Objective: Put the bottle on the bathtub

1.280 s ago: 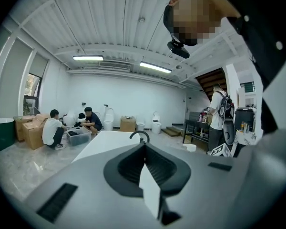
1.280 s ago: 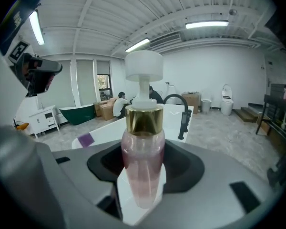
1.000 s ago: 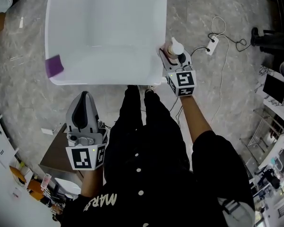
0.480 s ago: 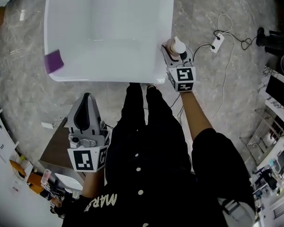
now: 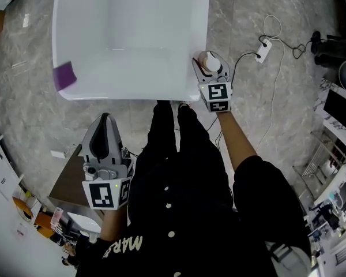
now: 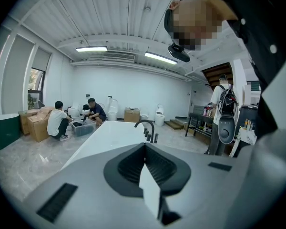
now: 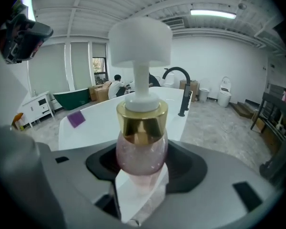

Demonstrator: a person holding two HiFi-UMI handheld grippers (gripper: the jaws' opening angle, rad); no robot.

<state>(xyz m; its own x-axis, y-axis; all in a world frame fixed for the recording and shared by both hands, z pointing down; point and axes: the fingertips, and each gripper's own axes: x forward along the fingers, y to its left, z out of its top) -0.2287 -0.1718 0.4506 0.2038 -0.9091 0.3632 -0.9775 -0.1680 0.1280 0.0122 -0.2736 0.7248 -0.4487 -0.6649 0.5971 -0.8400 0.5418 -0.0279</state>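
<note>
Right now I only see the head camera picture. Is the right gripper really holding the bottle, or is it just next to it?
Observer: It is holding it. In the right gripper view, the right gripper has the pink bottle clamped between its white pads.
Operator: What does the top of the bottle look like from there?
Observer: It has a gold collar, then a white pump head on a thin stem.
Operator: Is my left gripper holding something too?
Observer: No. The left gripper view shows the left gripper with its jaws together and nothing between them.
</note>
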